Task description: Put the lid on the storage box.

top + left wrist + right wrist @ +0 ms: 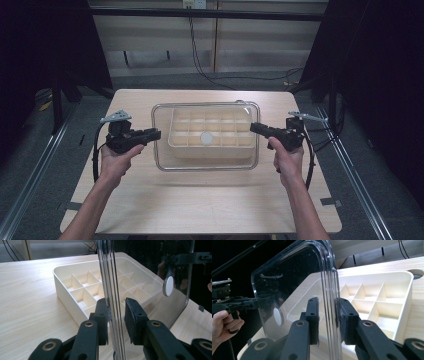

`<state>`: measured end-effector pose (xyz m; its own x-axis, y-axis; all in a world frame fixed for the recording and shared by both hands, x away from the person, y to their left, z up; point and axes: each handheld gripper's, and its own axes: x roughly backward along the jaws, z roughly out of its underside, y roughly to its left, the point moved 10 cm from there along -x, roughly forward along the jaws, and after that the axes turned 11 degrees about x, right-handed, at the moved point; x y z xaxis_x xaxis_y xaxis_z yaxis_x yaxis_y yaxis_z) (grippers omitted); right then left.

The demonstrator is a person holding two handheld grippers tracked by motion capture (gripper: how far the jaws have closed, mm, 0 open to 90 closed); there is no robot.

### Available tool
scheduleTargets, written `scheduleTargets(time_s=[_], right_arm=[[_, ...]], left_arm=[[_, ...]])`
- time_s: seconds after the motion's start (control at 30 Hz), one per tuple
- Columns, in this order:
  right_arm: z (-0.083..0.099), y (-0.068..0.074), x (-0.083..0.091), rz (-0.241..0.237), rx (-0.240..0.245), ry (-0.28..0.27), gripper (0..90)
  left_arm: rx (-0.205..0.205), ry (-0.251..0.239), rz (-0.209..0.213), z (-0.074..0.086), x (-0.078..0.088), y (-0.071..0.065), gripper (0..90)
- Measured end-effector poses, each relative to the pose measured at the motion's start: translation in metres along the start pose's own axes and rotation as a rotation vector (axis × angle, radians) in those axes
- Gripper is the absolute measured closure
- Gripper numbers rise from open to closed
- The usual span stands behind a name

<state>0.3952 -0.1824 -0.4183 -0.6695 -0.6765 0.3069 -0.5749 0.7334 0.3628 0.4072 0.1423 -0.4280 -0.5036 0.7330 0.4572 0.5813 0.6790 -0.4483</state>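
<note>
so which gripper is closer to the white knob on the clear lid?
Roughly equal. The left gripper straddles the clear lid's left edge, the right gripper its right edge; the white knob sits mid-lid between them.

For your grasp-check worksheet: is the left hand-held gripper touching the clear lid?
Cannot tell. In the left gripper view its jaws straddle the clear lid's edge, one pad seemingly against it, contact unclear.

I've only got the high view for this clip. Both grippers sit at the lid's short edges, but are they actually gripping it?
Observer: Yes. In the left gripper view, the rim of the clear lid runs between the jaws of the left gripper, which press on it.
Operator: And the right side?
Observer: Same there: the right gripper pinches the rim at its end.
Operator: Anything in the tray?
Observer: The compartments of the tray that show are empty.
</note>
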Motion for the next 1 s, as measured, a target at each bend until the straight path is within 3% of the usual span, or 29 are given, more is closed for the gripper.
scheduleTargets(time_s=[0.53,0.73,1.0], right_arm=[[-0.015,-0.023,-0.014,0.013,-0.019,-0.007,71.8],[-0.022,-0.029,-0.020,0.021,-0.015,-0.002,71.6],[-0.030,-0.040,-0.038,0.036,-0.042,0.009,71.2]], left_arm=[[0.001,-0.015,-0.002,-0.023,-0.014,0.004,73.6],[0.009,-0.010,0.000,-0.029,-0.020,0.010,73.6],[0.037,-0.008,-0.031,-0.042,-0.028,0.023,73.5]])
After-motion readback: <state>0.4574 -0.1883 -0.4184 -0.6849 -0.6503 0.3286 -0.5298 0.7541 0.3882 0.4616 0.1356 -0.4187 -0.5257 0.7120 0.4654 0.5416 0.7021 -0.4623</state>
